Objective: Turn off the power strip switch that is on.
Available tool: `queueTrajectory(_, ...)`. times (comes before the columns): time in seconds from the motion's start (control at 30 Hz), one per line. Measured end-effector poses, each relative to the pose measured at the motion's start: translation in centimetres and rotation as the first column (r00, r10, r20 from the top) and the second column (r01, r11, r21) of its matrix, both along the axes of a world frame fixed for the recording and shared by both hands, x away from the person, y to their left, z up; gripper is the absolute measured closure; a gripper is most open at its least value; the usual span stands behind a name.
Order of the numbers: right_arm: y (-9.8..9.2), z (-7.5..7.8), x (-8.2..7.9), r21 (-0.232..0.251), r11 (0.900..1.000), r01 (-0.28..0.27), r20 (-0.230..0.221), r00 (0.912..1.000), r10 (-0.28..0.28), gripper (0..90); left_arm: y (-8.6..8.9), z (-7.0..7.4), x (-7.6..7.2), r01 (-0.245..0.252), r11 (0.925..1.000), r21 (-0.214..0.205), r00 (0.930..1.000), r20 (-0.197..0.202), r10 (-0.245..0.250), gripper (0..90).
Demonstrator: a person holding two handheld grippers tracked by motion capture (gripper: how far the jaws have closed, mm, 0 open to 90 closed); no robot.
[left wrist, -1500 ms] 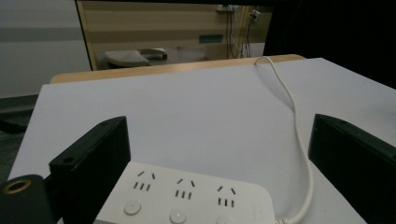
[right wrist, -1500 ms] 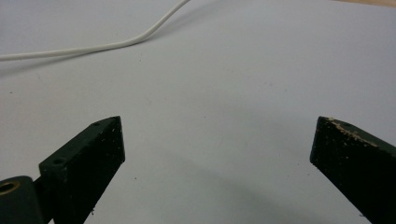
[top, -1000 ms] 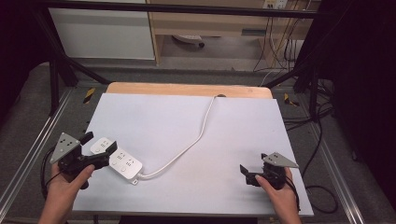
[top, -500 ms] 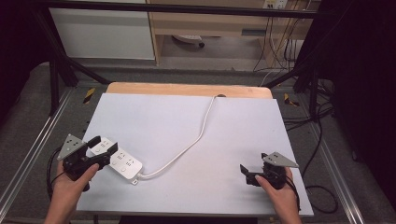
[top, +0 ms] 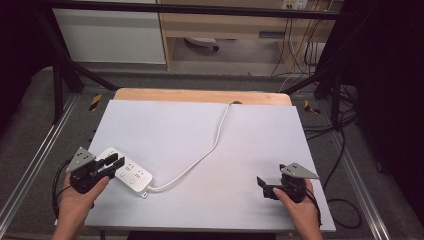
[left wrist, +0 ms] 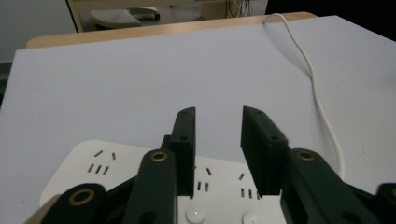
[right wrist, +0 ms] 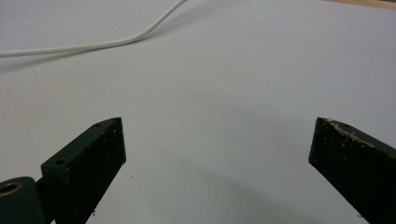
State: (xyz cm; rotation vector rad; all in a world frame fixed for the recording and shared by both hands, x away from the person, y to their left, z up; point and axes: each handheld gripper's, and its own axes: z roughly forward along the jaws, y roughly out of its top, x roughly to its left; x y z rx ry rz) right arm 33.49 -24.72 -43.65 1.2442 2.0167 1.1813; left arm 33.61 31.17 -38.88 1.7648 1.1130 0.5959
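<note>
A white power strip (top: 134,176) lies flat at the near left of the white table top (top: 260,140). Its white cable (top: 210,150) curves away to the far edge. My left gripper (top: 118,165) hovers over the strip's left end, open, with nothing between its fingers. In the left gripper view the jaws (left wrist: 217,114) stand a little apart above the power strip (left wrist: 93,163), and the cable (left wrist: 322,112) runs off to the right. My right gripper (top: 263,187) rests low at the near right, wide open and holding nothing (right wrist: 215,128); the cable (right wrist: 93,45) crosses well ahead of it.
A wooden strip (top: 175,95) borders the table's far edge, where the cable drops away. Metal frame rails (top: 40,150) run along both sides. Cabinets and loose wires (top: 300,45) sit on the floor beyond.
My left gripper has shifted slightly to the right, over the end of the power strip. The right gripper, strip and cable have stayed put.
</note>
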Motion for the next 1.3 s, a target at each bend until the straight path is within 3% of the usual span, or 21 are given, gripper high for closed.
queueTrajectory(0.13,-0.1,0.1,0.0,0.002,1.0,-0.001,-0.004,1.0,0.001,4.4,0.3,-0.6,0.3,-0.007,0.9995,0.03,0.9998,-0.019,0.008,76.9)
queueTrajectory(0.3,0.0,0.1,0.0,-0.001,1.0,-0.004,-0.005,1.0,0.004,4.4,0.7,-1.0,0.5,0.0,0.9996,0.027,0.9993,-0.037,0.001,82.9)
queueTrajectory(0.37,0.1,0.1,0.0,-0.001,1.0,-0.007,-0.006,1.0,0.007,4.4,0.9,-1.2,0.5,-0.008,0.9985,0.053,0.9985,-0.053,0.011,84.3)
queueTrajectory(0.53,0.0,0.2,0.0,0.003,1.0,-0.008,-0.009,0.9999,0.008,4.4,1.2,-1.8,0.7,0.003,0.9985,0.055,0.9954,-0.096,0.002,89.1)
queueTrajectory(0.87,0.2,0.2,0.0,0.006,0.9998,-0.017,-0.021,0.9996,0.017,4.5,1.1,-2.7,0.8,0.026,0.9981,0.056,0.9881,-0.153,-0.017,90.0)
queueTrajectory(1.3,0.2,0.2,0.0,0.006,0.9998,-0.019,-0.025,0.9995,0.019,4.5,0.8,-3.1,1.0,0.04,0.997,0.067,0.9812,-0.191,-0.026,90.0)
